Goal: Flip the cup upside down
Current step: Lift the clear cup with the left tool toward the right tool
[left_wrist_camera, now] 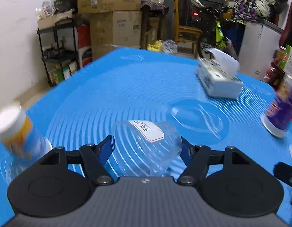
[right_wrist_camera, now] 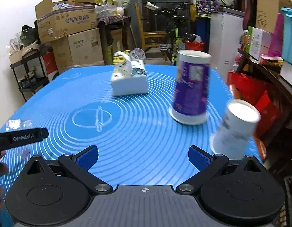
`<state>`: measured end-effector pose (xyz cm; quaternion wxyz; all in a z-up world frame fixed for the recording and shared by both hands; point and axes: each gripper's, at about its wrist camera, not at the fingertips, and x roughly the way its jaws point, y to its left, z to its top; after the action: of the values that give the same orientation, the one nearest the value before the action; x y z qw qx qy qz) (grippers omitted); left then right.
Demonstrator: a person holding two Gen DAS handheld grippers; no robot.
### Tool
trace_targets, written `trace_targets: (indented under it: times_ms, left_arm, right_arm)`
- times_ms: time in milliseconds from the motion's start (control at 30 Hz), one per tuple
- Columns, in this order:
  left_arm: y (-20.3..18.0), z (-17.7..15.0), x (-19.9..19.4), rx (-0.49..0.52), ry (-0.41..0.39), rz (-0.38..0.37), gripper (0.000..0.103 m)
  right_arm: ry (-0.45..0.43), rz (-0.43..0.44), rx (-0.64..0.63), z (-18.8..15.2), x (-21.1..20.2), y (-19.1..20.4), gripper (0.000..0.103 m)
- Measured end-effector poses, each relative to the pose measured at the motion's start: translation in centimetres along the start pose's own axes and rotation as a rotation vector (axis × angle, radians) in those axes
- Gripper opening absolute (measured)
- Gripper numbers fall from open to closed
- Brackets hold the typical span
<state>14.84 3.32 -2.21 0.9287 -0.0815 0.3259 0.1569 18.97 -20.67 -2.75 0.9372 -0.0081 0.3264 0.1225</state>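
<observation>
A clear plastic cup (left_wrist_camera: 146, 143) with a white label sits tilted between the fingers of my left gripper (left_wrist_camera: 146, 147), held above the blue mat (left_wrist_camera: 108, 94). The blue pads touch its sides, so the left gripper is shut on it. In the right wrist view the same cup (right_wrist_camera: 17, 123) shows faintly at the far left, above the left gripper's black body (right_wrist_camera: 20, 137). My right gripper (right_wrist_camera: 144, 158) is open and empty over the mat (right_wrist_camera: 138, 132).
A tissue box (left_wrist_camera: 218, 77) (right_wrist_camera: 128, 77), an inverted purple cup (right_wrist_camera: 191, 87) (left_wrist_camera: 280, 109), an inverted white paper cup (right_wrist_camera: 235, 126) and an orange-labelled bottle (left_wrist_camera: 19, 130) stand on the mat. Boxes, shelves and a chair lie beyond.
</observation>
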Motion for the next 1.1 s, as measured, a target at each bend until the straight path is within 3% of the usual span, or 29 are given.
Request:
trace_targets:
  times_ms: [233,400,667,800,1100]
  left_arm:
    - [-3.7,-3.1,-2.9,0.07,0.005,-0.065,0.072]
    - [-5.6,-4.6,-2.8,0.105,0.016,-0.066,0.072]
    - [-5.5,-5.9,-2.1,0.101,0.039,-0.06,0.073]
    - [-5.5,-6.2,-2.1,0.116,0.033,-0.041,0.082]
    - [-5.3,-6.0,-2.3,0.102,0.046,-0.065,0.083]
  right_arm:
    - [0.034,-0.04,0.028,-2.3,-1.7,-2.8,0.101]
    - [0.035,-0.053,0.041,-3.3,-2.7,-3.7,0.101]
    - [0.037,-0.062,0.046,-3.5,-3.1,-4.0,0.101]
    - [0.036,-0.058,0.047,-3.5,-3.2,-4.0,0.101]
    - [0.044,-0.059,0.038,-3.5,-3.5,-3.5,0.101]
